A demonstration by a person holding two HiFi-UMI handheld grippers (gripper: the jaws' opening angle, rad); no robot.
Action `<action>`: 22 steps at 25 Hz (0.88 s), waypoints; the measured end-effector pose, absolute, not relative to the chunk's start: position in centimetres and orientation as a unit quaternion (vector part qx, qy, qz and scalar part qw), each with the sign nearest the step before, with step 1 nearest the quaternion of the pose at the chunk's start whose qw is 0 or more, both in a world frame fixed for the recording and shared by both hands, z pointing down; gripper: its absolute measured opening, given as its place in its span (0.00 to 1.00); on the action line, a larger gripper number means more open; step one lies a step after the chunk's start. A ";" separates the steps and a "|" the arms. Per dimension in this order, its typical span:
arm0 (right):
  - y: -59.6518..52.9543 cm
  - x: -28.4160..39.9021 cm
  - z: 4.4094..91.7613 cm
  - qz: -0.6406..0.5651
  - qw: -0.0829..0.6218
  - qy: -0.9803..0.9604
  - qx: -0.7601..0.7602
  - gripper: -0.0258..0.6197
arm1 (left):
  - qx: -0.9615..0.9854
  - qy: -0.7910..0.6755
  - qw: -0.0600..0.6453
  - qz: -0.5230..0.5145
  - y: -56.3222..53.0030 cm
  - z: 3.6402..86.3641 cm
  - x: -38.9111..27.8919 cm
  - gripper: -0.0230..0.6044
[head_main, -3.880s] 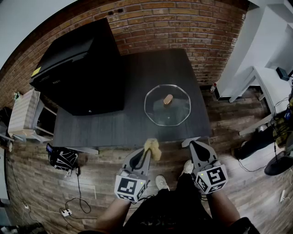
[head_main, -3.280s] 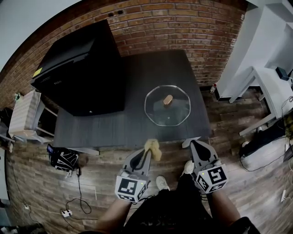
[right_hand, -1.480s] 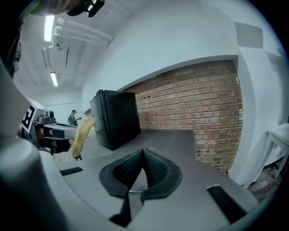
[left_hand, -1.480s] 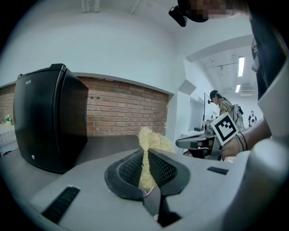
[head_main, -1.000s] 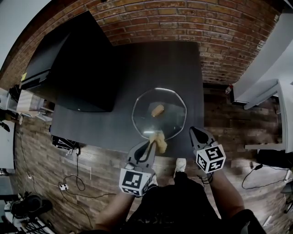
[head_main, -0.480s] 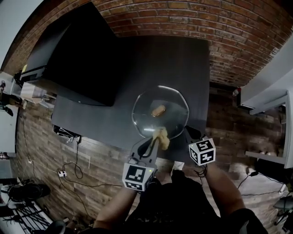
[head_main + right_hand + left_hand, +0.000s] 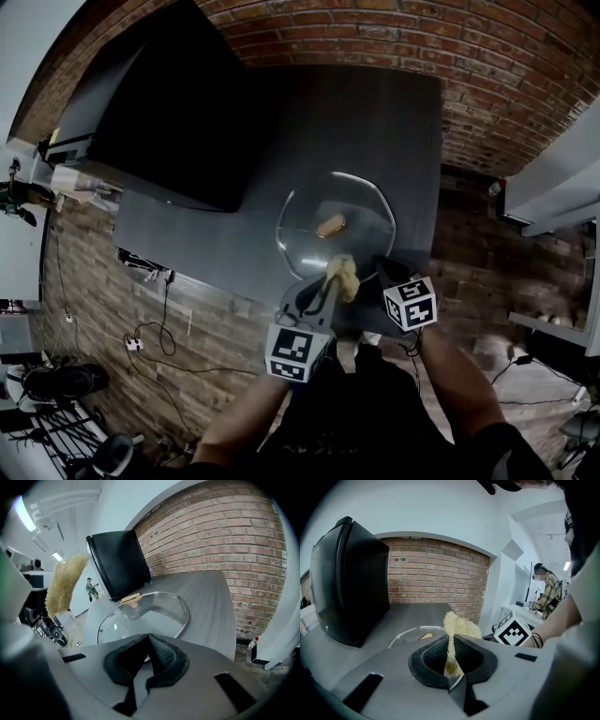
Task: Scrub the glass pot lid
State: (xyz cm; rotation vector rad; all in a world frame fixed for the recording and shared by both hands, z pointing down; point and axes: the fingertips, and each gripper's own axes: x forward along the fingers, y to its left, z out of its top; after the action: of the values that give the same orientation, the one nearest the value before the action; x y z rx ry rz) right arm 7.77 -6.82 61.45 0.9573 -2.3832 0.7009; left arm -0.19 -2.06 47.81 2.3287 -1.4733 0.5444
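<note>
- The left tongs [image 7: 450, 654] are clamped on a pale yellow fibrous scrubber [image 7: 460, 626], whose tuft stands above their tips.
- The right tongs [image 7: 149, 642] are closed, tips together, at the near rim of the clear glass pot lid [image 7: 312, 208]; whether they pinch the rim is unclear.
- The lid lies flat on the dark grey counter [image 7: 375, 122], its tan knob [image 7: 330, 225] on top.

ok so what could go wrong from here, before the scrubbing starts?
1. The lid lies loose near the front edge of the table, and the right gripper looks shut on nothing. A scrub stroke may slide the lid off.
2. The left gripper pinches only a thin part of the scrubber, which may fold or pull out under pressure.
</note>
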 end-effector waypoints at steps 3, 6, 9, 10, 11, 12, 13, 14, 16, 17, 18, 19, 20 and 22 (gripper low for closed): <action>-6.8 7.6 62.1 0.261 0.245 -0.864 0.355 0.07 | 0.824 -0.505 0.167 0.195 -2.2 48.4 -0.2 0.11; -6.8 7.8 62.7 0.270 0.255 -0.855 0.362 0.07 | 0.834 -0.485 0.171 0.199 -2.4 49.1 0.1 0.11; -7.1 7.9 62.7 0.279 0.254 -0.848 0.373 0.07 | 0.844 -0.464 0.174 0.204 -3.4 49.8 0.5 0.11; -7.3 7.9 62.6 0.280 0.253 -0.847 0.374 0.07 | 0.847 -0.459 0.175 0.204 -3.8 50.0 0.6 0.11; -7.4 8.0 62.5 0.281 0.252 -0.846 0.375 0.07 | 0.848 -0.456 0.177 0.203 -4.1 50.2 0.8 0.11; -7.4 8.0 62.4 0.282 0.252 -0.846 0.376 0.07 | 0.850 -0.453 0.179 0.203 -4.5 50.5 1.0 0.11; -7.4 8.0 62.4 0.283 0.251 -0.846 0.375 0.07 | 0.850 -0.450 0.181 0.203 -4.7 50.8 1.3 0.11; -7.4 8.1 62.4 0.285 0.251 -0.846 0.375 0.07 | 0.851 -0.448 0.183 0.204 -5.0 51.0 1.5 0.11; -7.4 8.1 62.5 0.288 0.252 -0.845 0.373 0.07 | 0.853 -0.442 0.185 0.206 -5.6 51.5 2.1 0.11; -7.4 8.1 62.5 0.290 0.252 -0.845 0.373 0.07 | 0.854 -0.440 0.186 0.207 -6.0 51.8 2.3 0.11; -7.5 8.1 62.6 0.292 0.253 -0.844 0.373 0.07 | 0.854 -0.438 0.188 0.207 -6.3 52.0 2.4 0.11; -7.4 8.0 62.7 0.294 0.254 -0.843 0.373 0.07 | 0.854 -0.437 0.190 0.208 -6.6 52.3 2.5 0.11; -7.4 8.0 62.7 0.295 0.255 -0.842 0.373 0.07 | 0.854 -0.437 0.193 0.208 -6.8 52.5 2.6 0.11; -7.4 8.0 62.9 0.296 0.259 -0.840 0.375 0.07 | 0.852 -0.437 0.202 0.207 -7.2 53.1 2.9 0.11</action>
State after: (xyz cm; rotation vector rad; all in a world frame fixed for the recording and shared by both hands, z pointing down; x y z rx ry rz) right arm 7.99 -7.36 62.94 1.0167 -2.2756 0.8009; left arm 2.90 -7.24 53.08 2.3787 -1.2206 0.5784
